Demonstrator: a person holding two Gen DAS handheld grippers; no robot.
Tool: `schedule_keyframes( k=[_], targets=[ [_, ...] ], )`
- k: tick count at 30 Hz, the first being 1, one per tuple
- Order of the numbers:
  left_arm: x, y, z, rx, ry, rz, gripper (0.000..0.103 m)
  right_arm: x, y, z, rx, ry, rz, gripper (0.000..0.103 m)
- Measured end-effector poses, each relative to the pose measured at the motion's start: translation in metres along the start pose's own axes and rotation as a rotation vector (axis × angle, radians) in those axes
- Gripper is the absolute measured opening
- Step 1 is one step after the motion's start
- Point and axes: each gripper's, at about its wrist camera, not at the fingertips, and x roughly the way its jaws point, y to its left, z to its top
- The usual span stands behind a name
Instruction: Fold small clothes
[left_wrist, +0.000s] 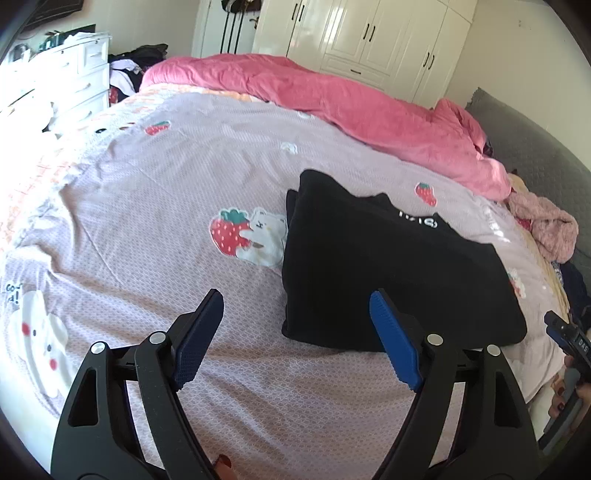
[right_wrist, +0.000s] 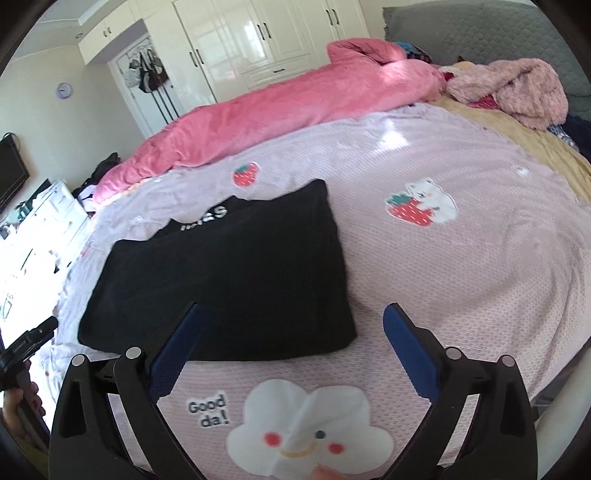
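Both tongs gape wide with nothing between their blue pads, the left tongs (left_wrist: 297, 332) on the near left and the right tongs (right_wrist: 291, 350) on the near right, each hand-held.

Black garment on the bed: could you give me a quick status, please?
Left gripper and right gripper open, empty. Black garment folded flat on bedspread. Nothing in the way.

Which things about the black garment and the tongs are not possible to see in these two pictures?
- Black garment: white lettering, partly tucked under a fold in both views, unreadable.
- Its underside: hidden against the bedspread.
- Right tongs: in the left wrist view, cut off by the right edge.
- Left tongs: in the right wrist view, only a dark sliver at the left edge.
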Motion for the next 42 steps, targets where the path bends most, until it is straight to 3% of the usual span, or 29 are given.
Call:
schedule_keyframes(
  k=[1,4,8,23,42],
  targets=[
    [-0.002,0.001,0.001,-0.002,-0.004,0.001,0.075,-0.002,0.004,0.001,-0.005,-0.005,0.008,0.097],
    [-0.011,0.002,0.003,-0.001,-0.027,0.02,0.089,-0.007,0.016,0.004,-0.027,-0.018,0.031,0.098],
    [-0.021,0.004,0.006,0.007,-0.051,0.049,0.093,-0.01,0.029,0.007,-0.046,-0.022,0.046,0.098],
    [-0.041,0.025,0.007,-0.012,-0.072,0.104,0.093,-0.006,0.094,0.005,-0.169,-0.02,0.126,0.098],
    [-0.035,0.059,0.006,-0.05,-0.056,0.17,0.093,0.021,0.177,-0.018,-0.349,0.05,0.205,0.098]
  ],
)
